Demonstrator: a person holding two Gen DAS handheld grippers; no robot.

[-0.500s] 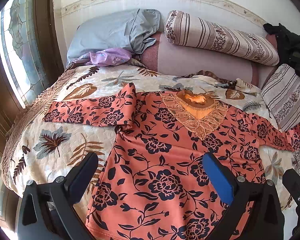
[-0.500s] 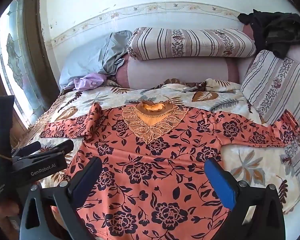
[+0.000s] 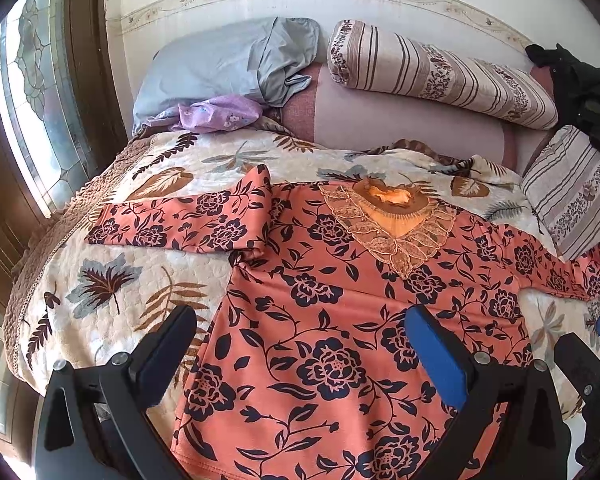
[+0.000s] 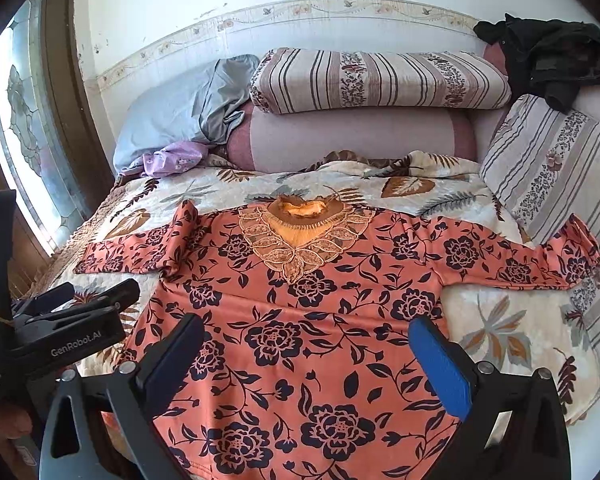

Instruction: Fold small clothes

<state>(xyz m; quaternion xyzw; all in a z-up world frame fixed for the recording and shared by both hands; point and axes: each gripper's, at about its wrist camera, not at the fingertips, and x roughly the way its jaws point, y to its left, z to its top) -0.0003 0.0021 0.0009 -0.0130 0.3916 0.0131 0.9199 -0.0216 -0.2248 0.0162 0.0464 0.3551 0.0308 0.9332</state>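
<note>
An orange floral top [image 4: 300, 320] lies spread face up on the bed [image 4: 488, 328], both sleeves out to the sides, so folding looks not yet begun; only the left sleeve [image 3: 180, 220] is bunched at the shoulder. Both hand-held grippers, left [image 3: 300, 356] and right [image 4: 308, 360], hang over the top's lower half, jaws apart and empty. Pillows [image 4: 376, 80] crowd beyond the collar and past the right sleeve [image 4: 540, 258]; bare bed lies beside the left sleeve.
</note>
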